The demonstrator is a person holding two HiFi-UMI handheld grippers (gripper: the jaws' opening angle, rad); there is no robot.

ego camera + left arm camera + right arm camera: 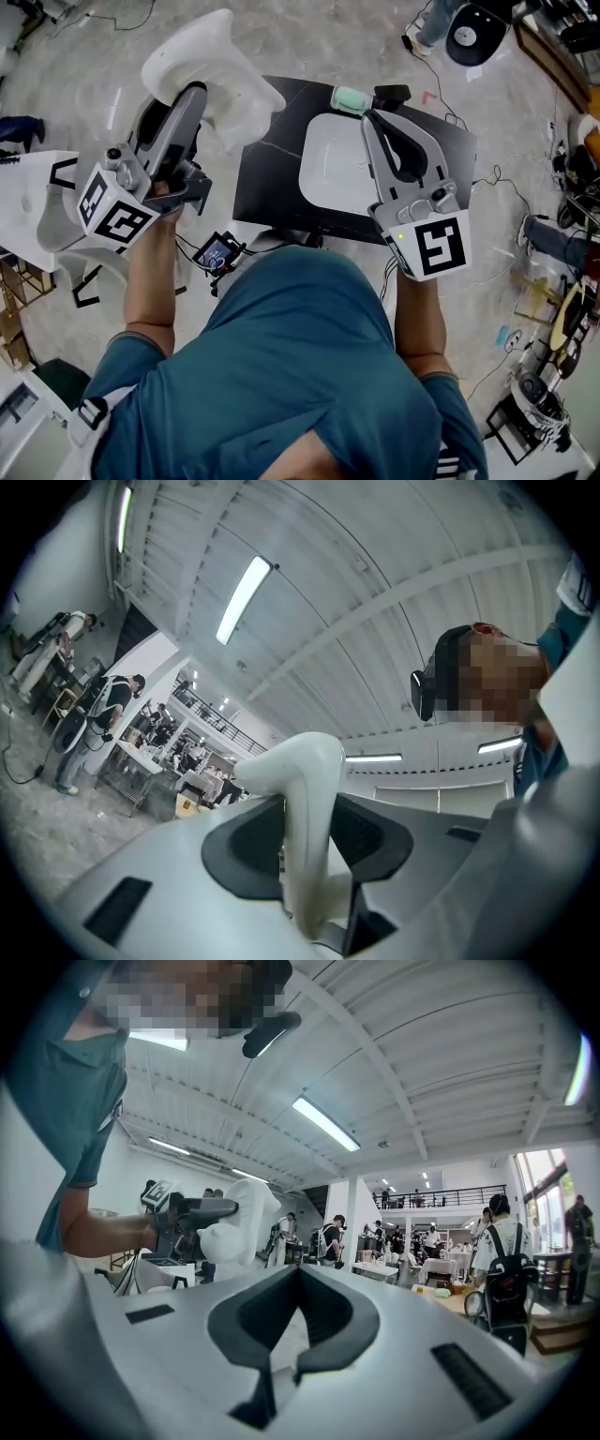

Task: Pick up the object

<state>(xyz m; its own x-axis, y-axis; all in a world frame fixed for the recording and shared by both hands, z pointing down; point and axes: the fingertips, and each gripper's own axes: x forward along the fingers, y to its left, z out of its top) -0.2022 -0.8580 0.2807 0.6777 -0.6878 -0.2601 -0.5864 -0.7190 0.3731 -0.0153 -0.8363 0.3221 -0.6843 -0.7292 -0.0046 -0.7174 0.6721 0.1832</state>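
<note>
Gripping white object (pixel 211 66) by its thin wall in left gripper (pixel 190 94) jaws, held up left of bench (pixel 272 178). Holding right gripper (pixel 370 117) jaws together, empty, over tray (pixel 328 159). Keep squeeze steady and wrist level. Steer bulky end away from bench's left edge. Open floor left and far, probably room enough to move.
</note>
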